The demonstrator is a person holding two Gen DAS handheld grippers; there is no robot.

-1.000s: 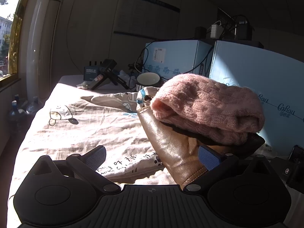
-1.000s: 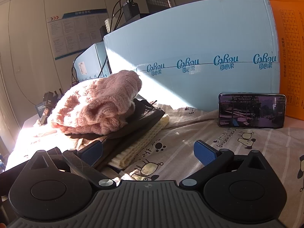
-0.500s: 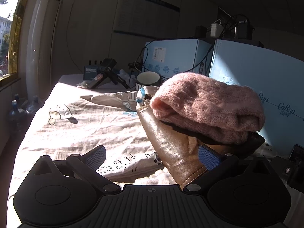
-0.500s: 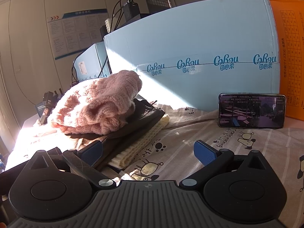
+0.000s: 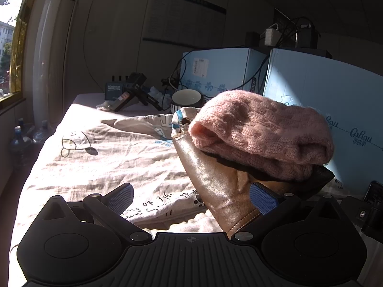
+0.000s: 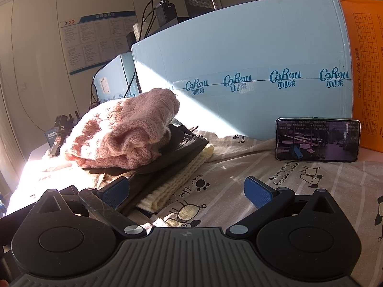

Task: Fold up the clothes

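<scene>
A folded pink knit sweater (image 5: 261, 134) lies on top of a stack of folded clothes; it also shows in the right wrist view (image 6: 124, 131). Under it are a tan leather garment (image 5: 215, 181), a dark garment (image 6: 177, 153) and a cream knit (image 6: 182, 179). My left gripper (image 5: 191, 196) is open and empty, low over the bed in front of the stack's left side. My right gripper (image 6: 186, 191) is open and empty in front of the stack's right corner. A loose printed garment (image 5: 146, 124) lies behind the stack.
The bed sheet (image 5: 107, 162) has cartoon prints. Light blue boxes (image 6: 251, 67) stand behind the stack. A phone (image 6: 317, 140) leans on the box beside an orange box (image 6: 366, 71). A mug (image 5: 186, 96), tools and cables sit at the far end. Water bottles (image 5: 20, 141) stand on the floor at left.
The left wrist view has shifted very slightly, the sheet's cartoon print sitting a bit farther right and up. Both grippers stay open and the stack has not moved.
</scene>
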